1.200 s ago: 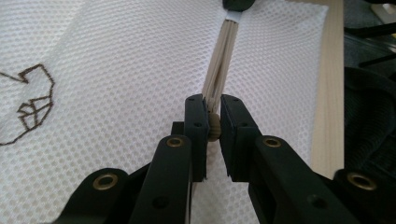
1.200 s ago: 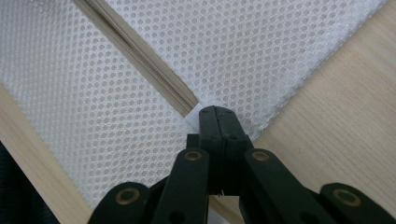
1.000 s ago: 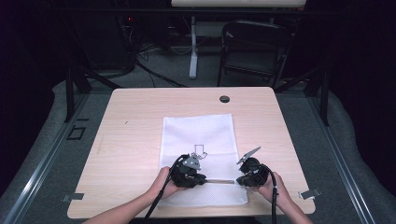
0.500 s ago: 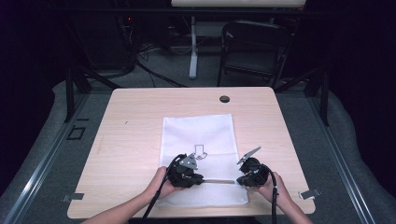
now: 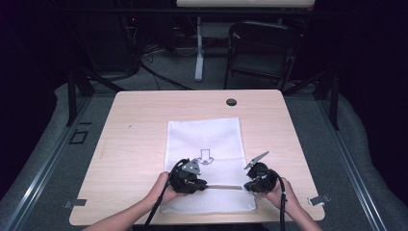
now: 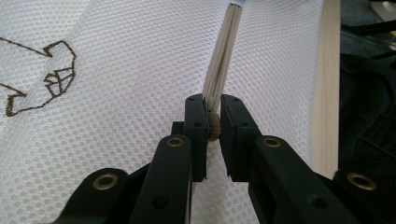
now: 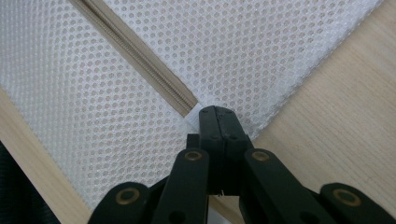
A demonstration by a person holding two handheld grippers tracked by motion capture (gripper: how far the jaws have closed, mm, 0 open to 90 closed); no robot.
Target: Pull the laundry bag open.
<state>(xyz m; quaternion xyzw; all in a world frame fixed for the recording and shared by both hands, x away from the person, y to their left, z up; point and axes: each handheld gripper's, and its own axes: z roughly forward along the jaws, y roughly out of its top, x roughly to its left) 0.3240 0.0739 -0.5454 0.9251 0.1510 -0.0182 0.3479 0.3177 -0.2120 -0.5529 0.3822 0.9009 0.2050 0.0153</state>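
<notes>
A white mesh bag (image 5: 204, 139) with a small line drawing (image 5: 206, 156) lies flat on the wooden table (image 5: 139, 120). A beige zipper (image 5: 223, 186) runs across its near end. My left gripper (image 5: 204, 184) is at the zipper's left part. In the left gripper view, my left gripper (image 6: 212, 105) is shut on the beige zipper pull (image 6: 214, 126), and the zipper tape (image 6: 222, 60) stretches away from it. My right gripper (image 5: 244, 186) is at the bag's right edge. In the right gripper view, my right gripper (image 7: 217, 114) is shut on the white end of the zipper (image 7: 149, 65).
A dark round grommet (image 5: 231, 102) sits in the table near its far edge. A folding chair (image 5: 262, 48) and cables stand on the floor beyond. The table's front edge (image 5: 192, 222) lies just behind both hands. Bare wood (image 7: 336, 116) lies to the right of the bag.
My left gripper has edged slightly to the left along the zipper line. The right gripper and the bag have stayed in place.
</notes>
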